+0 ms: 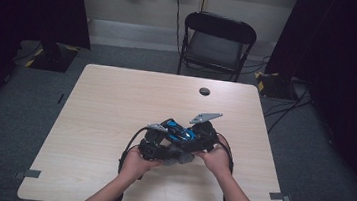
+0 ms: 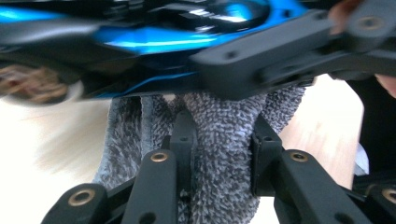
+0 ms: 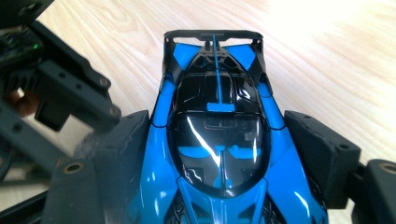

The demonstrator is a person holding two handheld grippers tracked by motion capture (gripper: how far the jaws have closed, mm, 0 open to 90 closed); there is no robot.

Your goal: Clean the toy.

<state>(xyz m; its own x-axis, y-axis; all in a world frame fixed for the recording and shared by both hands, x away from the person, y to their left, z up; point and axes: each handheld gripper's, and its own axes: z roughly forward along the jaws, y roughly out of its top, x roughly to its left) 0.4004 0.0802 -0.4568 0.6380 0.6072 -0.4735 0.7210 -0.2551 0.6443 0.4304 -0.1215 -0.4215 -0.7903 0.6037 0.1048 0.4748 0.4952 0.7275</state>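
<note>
Currently, the wiping step is in hand: the person is cleaning a blue and black toy car point(image 3: 217, 140) with a grey cloth point(image 2: 219, 140).

The right gripper point(image 3: 219, 154) is clamping the toy car across its body, 1 jaw pressing on each flank, and is holding it just above the table point(image 1: 109, 113), near the person's edge. The tail wing is pointing away from this gripper.

The left gripper point(image 2: 219, 140) is pinching the grey cloth tightly between its closed jaws. The cloth is lying beneath the toy car, touching its underside, and the left gripper is sitting just beside the toy car in the high view.

By judgement, the next move calls for drawing the cloth along the toy car while the right gripper is keeping it steady. Pressure should be light, since the glossy shell could slip between the jaws.
</note>
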